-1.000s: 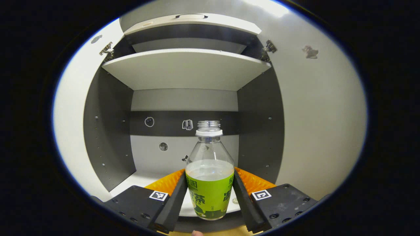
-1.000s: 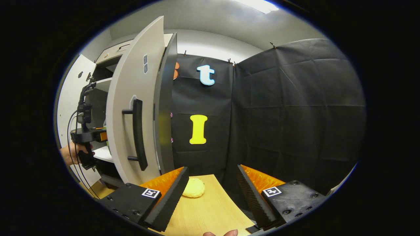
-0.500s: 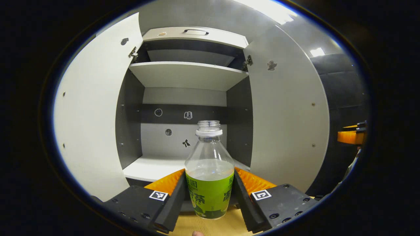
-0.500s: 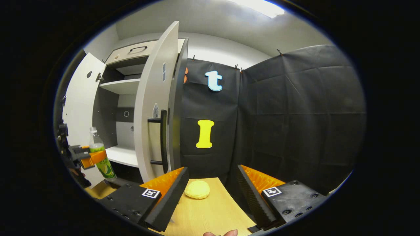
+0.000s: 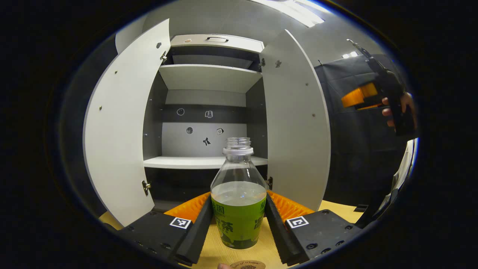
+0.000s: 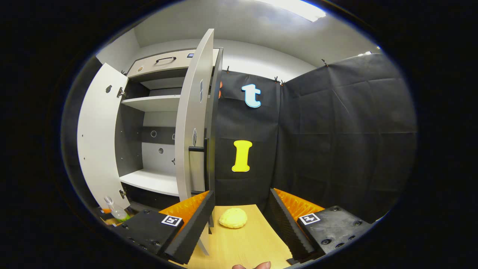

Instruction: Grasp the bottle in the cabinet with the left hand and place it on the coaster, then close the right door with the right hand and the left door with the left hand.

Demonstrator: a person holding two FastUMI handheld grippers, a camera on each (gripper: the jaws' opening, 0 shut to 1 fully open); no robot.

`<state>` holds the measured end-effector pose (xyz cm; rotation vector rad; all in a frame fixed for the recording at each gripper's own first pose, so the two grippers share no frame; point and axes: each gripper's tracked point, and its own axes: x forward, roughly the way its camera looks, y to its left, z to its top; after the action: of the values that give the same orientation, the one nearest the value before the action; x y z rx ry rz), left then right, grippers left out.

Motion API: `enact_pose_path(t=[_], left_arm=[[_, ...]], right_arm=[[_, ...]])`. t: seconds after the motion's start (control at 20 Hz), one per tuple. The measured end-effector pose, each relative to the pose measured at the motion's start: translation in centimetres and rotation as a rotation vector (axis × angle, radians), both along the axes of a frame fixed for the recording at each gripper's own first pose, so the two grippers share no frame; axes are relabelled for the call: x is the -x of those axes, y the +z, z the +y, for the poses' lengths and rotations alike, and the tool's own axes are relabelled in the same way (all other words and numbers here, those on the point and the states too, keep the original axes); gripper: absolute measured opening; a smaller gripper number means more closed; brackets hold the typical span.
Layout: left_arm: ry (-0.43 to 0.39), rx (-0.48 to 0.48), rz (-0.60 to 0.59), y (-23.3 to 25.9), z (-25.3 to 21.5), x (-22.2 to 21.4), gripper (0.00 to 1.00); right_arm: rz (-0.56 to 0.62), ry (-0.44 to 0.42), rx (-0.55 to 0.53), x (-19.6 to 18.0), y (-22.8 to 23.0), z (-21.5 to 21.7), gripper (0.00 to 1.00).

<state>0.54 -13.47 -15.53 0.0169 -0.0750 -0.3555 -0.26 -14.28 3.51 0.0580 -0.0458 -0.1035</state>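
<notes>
Left gripper: black-and-orange left gripper (image 5: pixel 239 220) at the bottom centre of the left gripper view, clamped on the bottle, one ribbed inner face against each side of the label.
Bottle: clear uncapped plastic bottle with a green label (image 5: pixel 238 194), upright between the left gripper's fingers, part full of pale liquid; its base hangs above the bench, apart from it. In the right gripper view the bottle's top (image 6: pixel 114 209) peeks out at the lower left edge, below the left door.
Coaster: round brown coaster (image 5: pixel 248 265), a sliver at the very bottom edge of the left gripper view, lying on the bench just below and in front of the bottle's base.
Bench: light wooden bench (image 5: pixel 336 209) under the bottle, running back to the foot of the cabinet.
Cabinet: grey-and-white cabinet (image 5: pixel 209 78) in the upper centre of the left gripper view, well behind the bottle; its lower shelf is bare.
Doors: white left door (image 5: pixel 119 130) and white right door (image 5: pixel 295 123) both swung wide open on either side of the opening.
Right gripper: black-and-orange right gripper (image 6: pixel 241 220) at the bottom of the right gripper view, fingers spread wide with nothing between them; it also appears at the upper right of the left gripper view, held by a hand (image 5: pixel 397 110).
Yellow object: small round yellow lump (image 6: pixel 233 218) on the bench, seen between the right gripper's fingers but farther off.
</notes>
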Motion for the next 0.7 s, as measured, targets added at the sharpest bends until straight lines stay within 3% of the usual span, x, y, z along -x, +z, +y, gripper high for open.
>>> enact_pose_path(t=[0.35,0.7], left_arm=[[0.012,0.002,0.067,-9.5,-0.5,1.6,0.78],[0.03,0.02,0.094,-14.3,-0.2,1.6,0.78]], right_arm=[[0.021,0.017,-0.046,0.4,0.9,1.3,0.97],[0.039,0.023,-0.016,1.1,1.4,2.2,0.98]])
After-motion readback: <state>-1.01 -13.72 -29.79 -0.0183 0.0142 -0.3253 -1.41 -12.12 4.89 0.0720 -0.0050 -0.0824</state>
